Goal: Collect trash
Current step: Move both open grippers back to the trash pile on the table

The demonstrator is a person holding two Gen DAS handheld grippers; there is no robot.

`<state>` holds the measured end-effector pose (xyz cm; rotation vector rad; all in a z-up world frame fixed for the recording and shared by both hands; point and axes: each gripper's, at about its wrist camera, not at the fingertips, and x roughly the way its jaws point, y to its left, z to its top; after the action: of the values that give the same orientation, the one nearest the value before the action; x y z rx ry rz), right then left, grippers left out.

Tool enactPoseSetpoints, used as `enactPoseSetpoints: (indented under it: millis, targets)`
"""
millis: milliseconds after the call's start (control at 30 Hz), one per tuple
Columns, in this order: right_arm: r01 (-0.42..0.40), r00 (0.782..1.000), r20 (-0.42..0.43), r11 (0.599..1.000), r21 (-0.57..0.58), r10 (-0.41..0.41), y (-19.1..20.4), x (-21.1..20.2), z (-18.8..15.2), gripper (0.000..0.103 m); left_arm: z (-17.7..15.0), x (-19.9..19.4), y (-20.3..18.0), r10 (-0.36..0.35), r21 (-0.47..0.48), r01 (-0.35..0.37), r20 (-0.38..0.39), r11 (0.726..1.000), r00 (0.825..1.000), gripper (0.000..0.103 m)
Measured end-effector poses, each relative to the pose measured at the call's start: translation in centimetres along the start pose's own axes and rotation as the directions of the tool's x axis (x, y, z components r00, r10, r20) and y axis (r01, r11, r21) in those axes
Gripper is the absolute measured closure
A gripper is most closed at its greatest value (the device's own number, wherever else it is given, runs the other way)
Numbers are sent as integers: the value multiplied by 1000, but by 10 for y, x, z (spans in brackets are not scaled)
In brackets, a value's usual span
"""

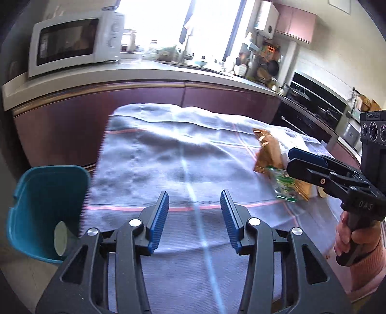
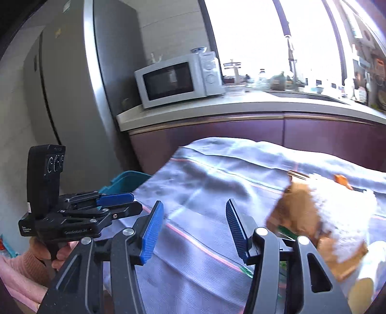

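Both hand-held grippers, left (image 1: 195,215) and right (image 2: 193,229), hung open and empty; next, I judged, the crumpled brown paper bag (image 1: 269,154) needed grasping for the teal plastic bin (image 1: 43,207).

A: What's at eleven o'clock in the left wrist view?

B: A white microwave (image 1: 72,43) on the pale kitchen surface (image 1: 144,73), above maroon cabinet doors (image 1: 144,106).

A: And at two o'clock?

B: A white wall heater (image 1: 266,20) beside a pink cupboard (image 1: 296,23), a black oven (image 1: 318,101) lower down.

A: The right wrist view?

B: A grey fridge (image 2: 72,72) at ten o'clock, bright window (image 2: 253,36) at one.
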<state>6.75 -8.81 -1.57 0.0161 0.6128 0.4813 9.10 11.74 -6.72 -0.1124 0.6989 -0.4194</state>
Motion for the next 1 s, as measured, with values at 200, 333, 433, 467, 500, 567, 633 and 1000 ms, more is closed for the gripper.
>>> enactPoseSetpoints:
  millis: [200, 333, 433, 467, 500, 567, 633, 1000]
  targets:
    - [159, 987, 16, 985, 71, -160, -52, -45, -22, 51, -13, 32, -58, -131, 20, 133, -77, 991, 988, 55]
    - [234, 971, 27, 967, 101, -238, -75, -67, -36, 51, -17, 54, -83, -188, 16, 191, -127, 981, 974, 55]
    - [271, 961, 29, 956, 116, -276, -86, -76, -43, 51, -17, 64, -96, -202, 33, 209, -147, 977, 968, 55]
    - [283, 957, 29, 952, 121, -288, -90, -78, -45, 51, -16, 66, -100, -206, 37, 214, -152, 976, 967, 55]
    - [297, 953, 29, 947, 124, -303, -92, -81, -47, 51, -15, 68, -103, -211, 37, 219, -156, 975, 965, 54]
    - [325, 943, 29, 938, 120, -331, -98, -85, -51, 51, -14, 72, -108, -210, 36, 218, -162, 975, 964, 54]
    - [348, 935, 21, 930, 119, -353, -103, -85, -56, 51, -13, 76, -110, -208, 31, 216, -168, 976, 964, 53]
    - [403, 915, -29, 906, 126, -403, -118, -79, -74, 51, -3, 97, -114, -214, -3, 219, -226, 976, 950, 52]
